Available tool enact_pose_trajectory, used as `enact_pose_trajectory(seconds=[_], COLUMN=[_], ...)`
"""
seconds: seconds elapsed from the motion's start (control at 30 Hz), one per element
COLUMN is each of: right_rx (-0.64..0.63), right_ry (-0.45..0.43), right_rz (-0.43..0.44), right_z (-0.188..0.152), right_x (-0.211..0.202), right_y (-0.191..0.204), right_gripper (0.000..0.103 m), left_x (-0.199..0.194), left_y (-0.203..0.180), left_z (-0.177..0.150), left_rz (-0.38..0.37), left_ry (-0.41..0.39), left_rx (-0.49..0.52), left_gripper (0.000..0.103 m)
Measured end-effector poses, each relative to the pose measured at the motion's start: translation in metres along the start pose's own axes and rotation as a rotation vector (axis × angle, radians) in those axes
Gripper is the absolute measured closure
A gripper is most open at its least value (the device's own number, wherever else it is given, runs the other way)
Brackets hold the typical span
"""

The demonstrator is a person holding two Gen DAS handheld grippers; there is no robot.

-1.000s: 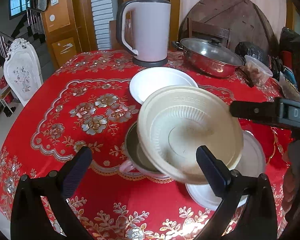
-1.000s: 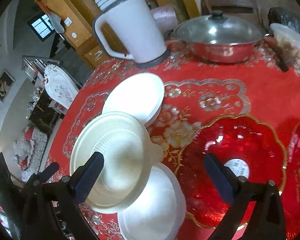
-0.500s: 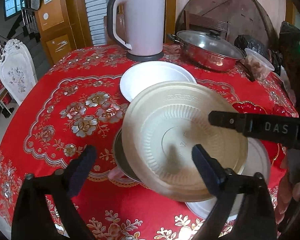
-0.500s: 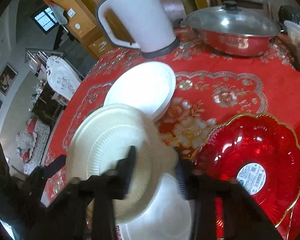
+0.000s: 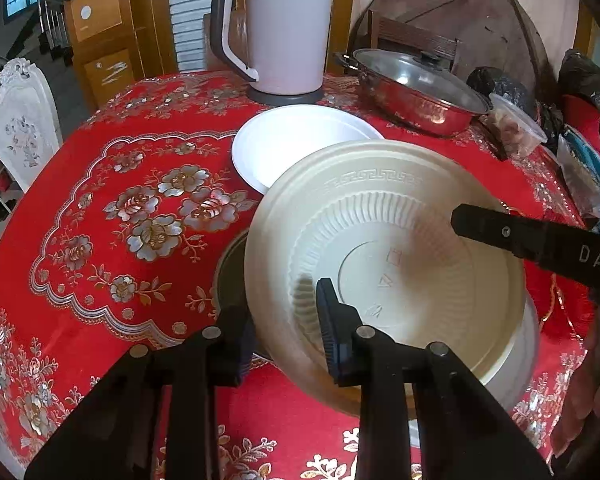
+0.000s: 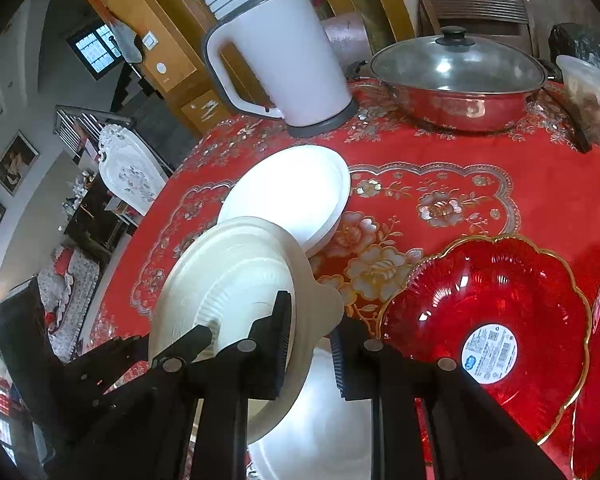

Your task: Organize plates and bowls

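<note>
A cream ribbed plastic bowl (image 5: 400, 256) hangs tilted above the red tablecloth, and both grippers hold it. My left gripper (image 5: 286, 340) is shut on its near rim, one finger inside the bowl and one outside. My right gripper (image 6: 310, 352) is shut on the opposite rim by the small tab of the bowl (image 6: 236, 280); its black finger (image 5: 540, 248) reaches in from the right. A white plate (image 5: 300, 148) lies behind the bowl. Another white plate (image 6: 320, 420) lies under it. A dark-lined cup (image 5: 228, 276) is partly hidden beneath the bowl.
A red glass dish (image 6: 488, 328) with a sticker sits right of the bowl. At the back of the table stand a pale kettle (image 5: 276, 28) and a lidded steel pot (image 5: 416, 84), with a plastic tub (image 5: 516, 124) beside the pot. A white chair (image 5: 20, 120) stands left.
My left gripper went from wide open to shut on the bowl's near rim. The right gripper finished closing on the far rim. The bowl shifted slightly right.
</note>
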State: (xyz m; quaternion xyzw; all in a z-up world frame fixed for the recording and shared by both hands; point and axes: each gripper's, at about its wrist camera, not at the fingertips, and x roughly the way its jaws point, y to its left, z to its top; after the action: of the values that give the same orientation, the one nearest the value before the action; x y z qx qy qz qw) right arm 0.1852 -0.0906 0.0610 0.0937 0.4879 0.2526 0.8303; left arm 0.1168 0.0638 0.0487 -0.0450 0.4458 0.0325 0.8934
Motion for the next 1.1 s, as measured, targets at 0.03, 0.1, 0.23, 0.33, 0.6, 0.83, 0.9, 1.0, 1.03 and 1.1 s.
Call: enact_pose_trajectory(seconds=[0.03,0.1,0.23,0.33,0.6,0.83,0.9,1.0,1.03,1.1], right_rx=[-0.003,-0.018,-0.054,-0.078,-0.147,-0.178,-0.19,-0.193,-0.193,-0.185], right_ry=[-0.001,-0.002,-0.01,-0.002,0.067,0.149,0.167,0.194,0.198,0.214], right_rz=[0.008,0.017,0.023,0.052,0.092,0.1,0.093,0.087,0.083,0.084], right_z=[-0.001,-0.005,-0.011,-0.02,-0.052,-0.084,-0.09,-0.097,-0.099,-0.103], right_x=[-0.002,-0.005,-0.01,-0.01,0.012,0.047,0.056,0.07,0.073,0.079], right_y=[0.002,0.01,0.032,0.051,0.1,0.129,0.133,0.136,0.135,0.131], right_gripper=[0.084,0.084,0.084,0.084,0.084,0.084,0.084,0.084,0.083,0.081], left_x=[-0.003,-0.012,-0.03,-0.046,-0.065,-0.057,-0.052,-0.042,-0.038,-0.034], left_y=[0.002,0.006,0.013,0.026,0.077,0.112,0.119,0.128,0.13,0.13], left_z=[0.0,0.001,-0.003,-0.011,-0.046,-0.082,-0.089,-0.097,-0.1,-0.102], left_rz=[-0.007,-0.021,0.002,0.025,0.086,0.136,0.144,0.153,0.156,0.157], left_ry=[-0.003,-0.015,-0.044,-0.068,-0.061,-0.022,-0.008,0.015,0.022,0.032], left_rx=[-0.005,-0.01,-0.008,-0.012,-0.066,-0.125,-0.142,-0.167,-0.168,-0.166], left_gripper=[0.079,0.082,0.082,0.082,0.082,0.082,0.082,0.082,0.082,0.082])
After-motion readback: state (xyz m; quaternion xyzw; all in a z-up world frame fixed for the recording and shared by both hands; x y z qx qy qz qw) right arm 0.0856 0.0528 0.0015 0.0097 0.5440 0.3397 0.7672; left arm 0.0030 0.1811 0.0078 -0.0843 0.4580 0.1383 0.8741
